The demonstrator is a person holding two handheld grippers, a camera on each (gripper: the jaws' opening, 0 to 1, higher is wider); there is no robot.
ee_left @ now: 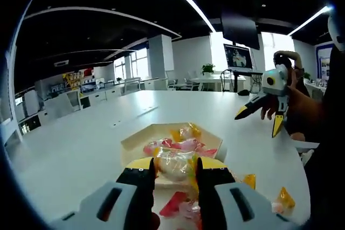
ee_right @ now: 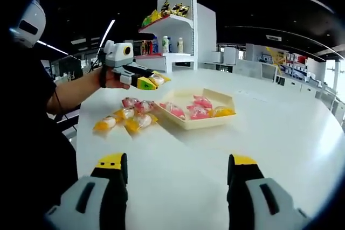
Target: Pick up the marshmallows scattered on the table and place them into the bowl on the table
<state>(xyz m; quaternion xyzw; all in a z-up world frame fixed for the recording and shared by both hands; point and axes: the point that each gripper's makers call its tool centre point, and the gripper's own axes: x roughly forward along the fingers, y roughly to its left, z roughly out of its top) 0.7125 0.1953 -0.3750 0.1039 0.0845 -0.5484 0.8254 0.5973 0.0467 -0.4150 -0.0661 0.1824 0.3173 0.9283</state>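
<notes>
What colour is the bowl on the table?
Pale cream or beige; the bowl shows best in the right gripper view, holding pink and yellow wrapped marshmallows.

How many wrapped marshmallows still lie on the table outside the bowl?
5, clustered beside the bowl: two pink marshmallows nearest it, three yellow marshmallows farther out. Overlap may hide more.

- In the left gripper view, the left gripper's (ee_left: 176, 179) fingers (ee_left: 137, 179) hide the sides of the sweet (ee_left: 173, 164) between them and the near rim of the bowl (ee_left: 141, 138).
- Sweets on the desk (ee_left: 75, 149) below the fingers are blurred.
- In the right gripper view, the shelf (ee_right: 173, 22) items are too small to identify.
</notes>
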